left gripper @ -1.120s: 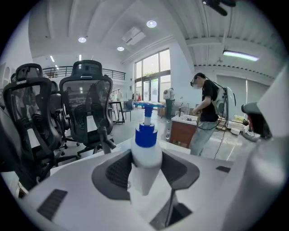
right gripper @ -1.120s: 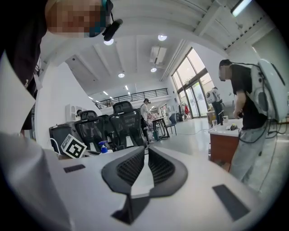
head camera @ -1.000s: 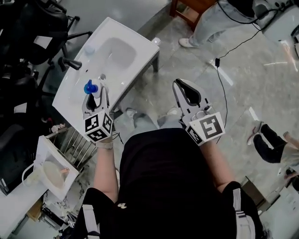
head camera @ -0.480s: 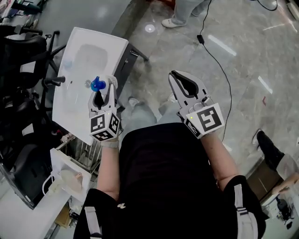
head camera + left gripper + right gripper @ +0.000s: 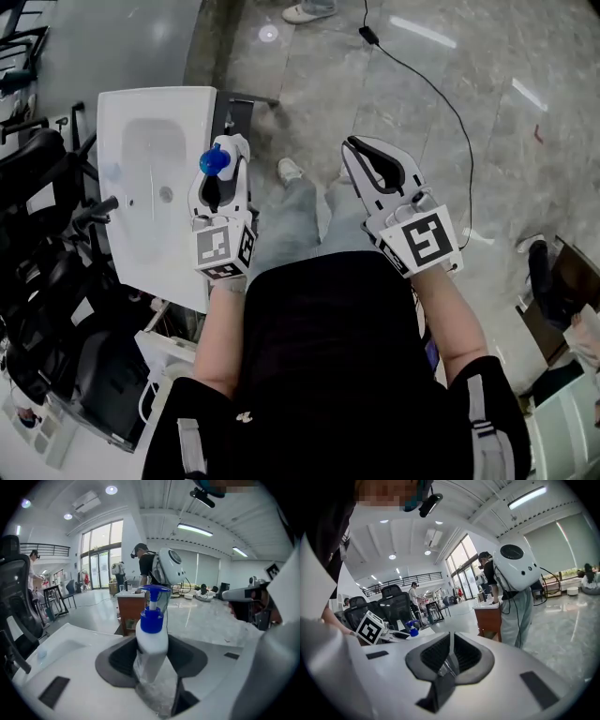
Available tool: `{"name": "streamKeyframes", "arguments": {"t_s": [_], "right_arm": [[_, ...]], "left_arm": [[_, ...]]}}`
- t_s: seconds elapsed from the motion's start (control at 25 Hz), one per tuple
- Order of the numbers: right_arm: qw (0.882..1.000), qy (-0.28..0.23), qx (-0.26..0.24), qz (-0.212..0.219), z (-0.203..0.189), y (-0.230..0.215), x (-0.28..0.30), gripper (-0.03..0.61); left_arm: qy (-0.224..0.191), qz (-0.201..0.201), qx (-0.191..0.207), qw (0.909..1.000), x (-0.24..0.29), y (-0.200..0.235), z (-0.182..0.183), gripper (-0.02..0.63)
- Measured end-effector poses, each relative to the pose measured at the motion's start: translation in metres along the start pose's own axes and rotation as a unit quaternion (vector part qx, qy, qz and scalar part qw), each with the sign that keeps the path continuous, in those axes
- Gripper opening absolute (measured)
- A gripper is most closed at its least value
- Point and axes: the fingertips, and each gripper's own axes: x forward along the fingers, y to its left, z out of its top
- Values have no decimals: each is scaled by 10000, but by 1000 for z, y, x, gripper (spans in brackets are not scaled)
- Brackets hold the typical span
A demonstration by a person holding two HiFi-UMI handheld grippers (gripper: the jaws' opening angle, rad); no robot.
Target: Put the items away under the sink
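White pump bottle w/ blue head (image 5: 151, 641): smooth plastic, slight sheen. White rectangular sink top (image 5: 150, 187): glossy. Grey stone-look floor (image 5: 412, 112): polished, reflective. Left gripper (image 5: 152, 656) pads (image 5: 117, 660): dark, ribbed, matt.

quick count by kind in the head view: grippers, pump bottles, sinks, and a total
grippers: 2 (left gripper, jaws shut on the bottle; right gripper, jaws together, nothing between them)
pump bottle, white with a blue pump: 1
sink, white: 1
total: 4

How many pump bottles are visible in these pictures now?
1. The pump bottle stands clamped in the left gripper; the right gripper holds none. Others may be hidden.
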Motion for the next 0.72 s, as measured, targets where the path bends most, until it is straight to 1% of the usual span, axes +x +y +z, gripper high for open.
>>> {"name": "streamKeyframes", "arguments": {"t_s": [0.16, 0.32, 0.44, 0.56, 0.64, 0.72], "right_arm": [[9998, 73, -40, -171, -33, -8, 10, 44], [9993, 154, 48, -334, -71, -12, 18, 44], [9989, 178, 95, -416, -95, -14, 25, 44], [9980, 256, 312, -492, -121, -13, 29, 44], [9978, 303, 281, -512, -138, -11, 32, 44], [9979, 371, 245, -481, -157, -10, 39, 44]], "left_arm": [[70, -453, 321, 9984, 28, -13, -20, 207], [229, -723, 529, 9957, 47, -22, -51, 207], [294, -828, 605, 9943, 61, -23, -74, 207], [321, -894, 728, 9928, 72, -23, -102, 207], [358, -887, 764, 9925, 78, -21, -125, 207], [432, -840, 697, 9931, 87, -16, -149, 207]]}}
